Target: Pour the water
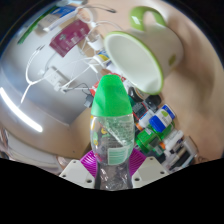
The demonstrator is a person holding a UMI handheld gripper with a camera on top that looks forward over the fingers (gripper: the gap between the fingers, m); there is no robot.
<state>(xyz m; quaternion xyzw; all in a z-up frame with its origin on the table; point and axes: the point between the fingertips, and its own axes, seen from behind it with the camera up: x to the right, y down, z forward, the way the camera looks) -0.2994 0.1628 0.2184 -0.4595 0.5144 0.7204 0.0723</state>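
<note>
My gripper is shut on a clear plastic bottle with a green cap; both purple pads press on its sides. The bottle points away from me, with its capped end just below a white mug that has a green rim and a green handle. The mug appears tilted on its side, with its opening facing toward the bottle. I see no water flowing.
A grey table surface lies to the left of the bottle, with a magenta-and-white object and white cables on it. Several small colourful items are cluttered to the right of the bottle.
</note>
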